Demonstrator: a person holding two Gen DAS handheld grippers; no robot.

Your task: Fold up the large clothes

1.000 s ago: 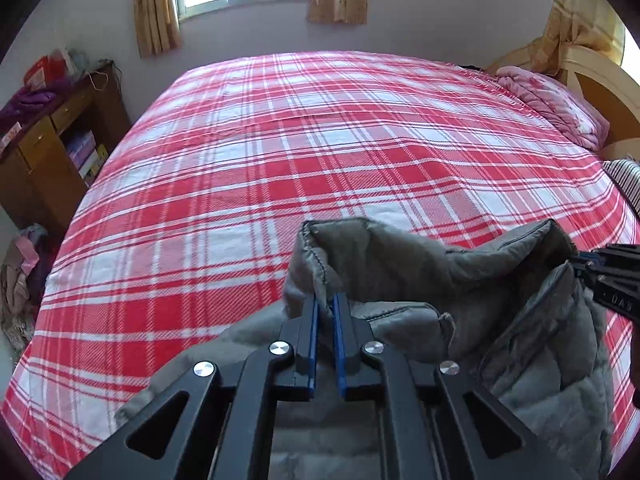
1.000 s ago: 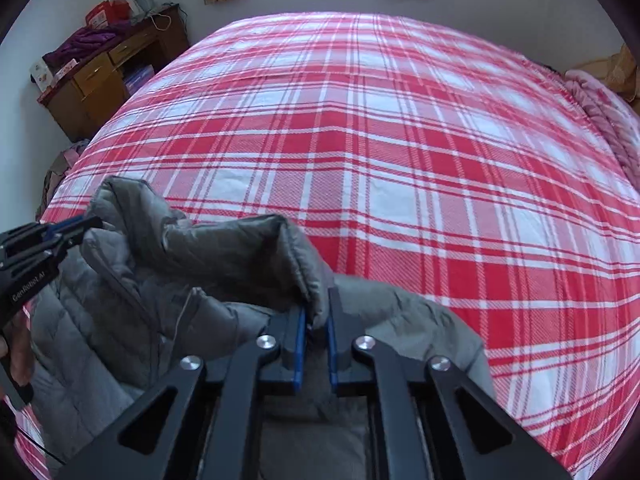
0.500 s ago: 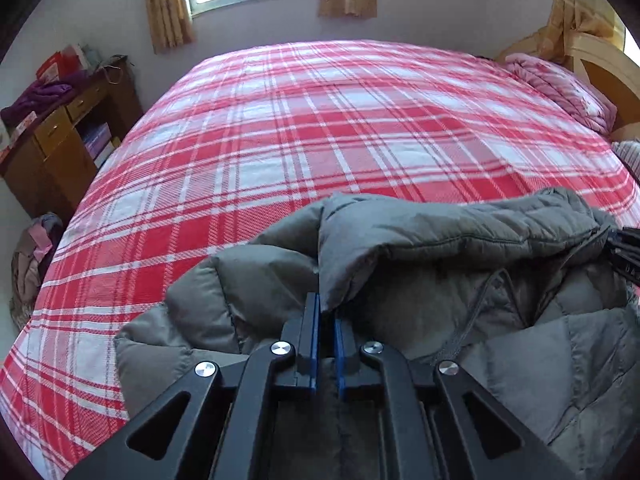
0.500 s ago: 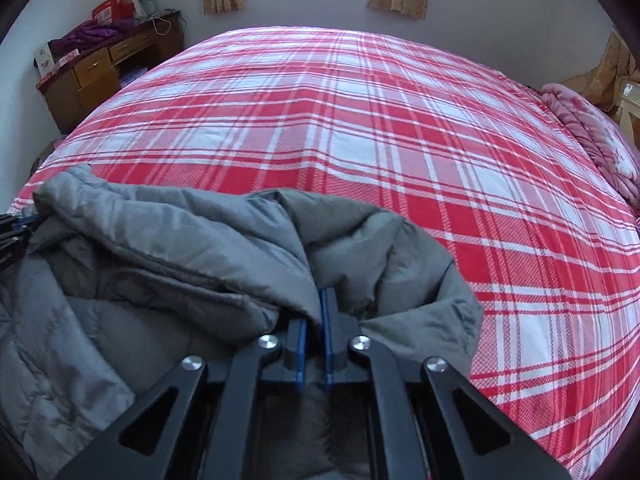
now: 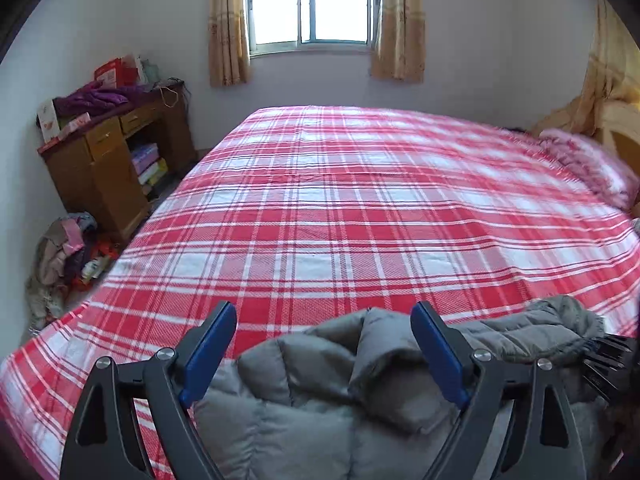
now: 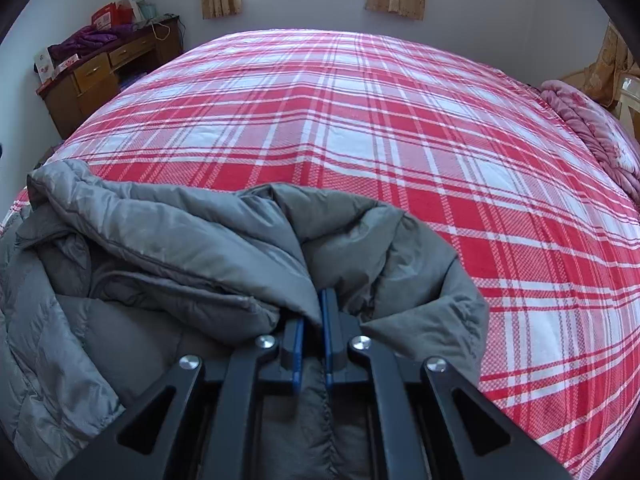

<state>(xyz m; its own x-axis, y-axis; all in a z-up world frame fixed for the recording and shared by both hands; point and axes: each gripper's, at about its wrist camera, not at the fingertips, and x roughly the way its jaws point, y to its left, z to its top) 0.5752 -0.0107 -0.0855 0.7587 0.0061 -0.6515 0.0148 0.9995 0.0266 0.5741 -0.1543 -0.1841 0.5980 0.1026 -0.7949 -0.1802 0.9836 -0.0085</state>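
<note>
One grip remains: your right gripper [image 6: 311, 330] fingers are closed on a fold of the grey jacket [image 6: 168, 264] at the bed's [image 6: 400, 128] near edge. Your left gripper [image 5: 324, 354] fingers are opening, empty, with the jacket directly below and running rightward.

Black fingers [image 5: 436, 354], blue pads, silver screws

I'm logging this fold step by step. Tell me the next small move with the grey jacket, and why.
Probably open the right gripper. It is shut on a fold of the grey padded jacket, which already lies bunched on the plaid bed. The left gripper is opening, its pads clear of the fabric, so this fold looks laid down.
</note>
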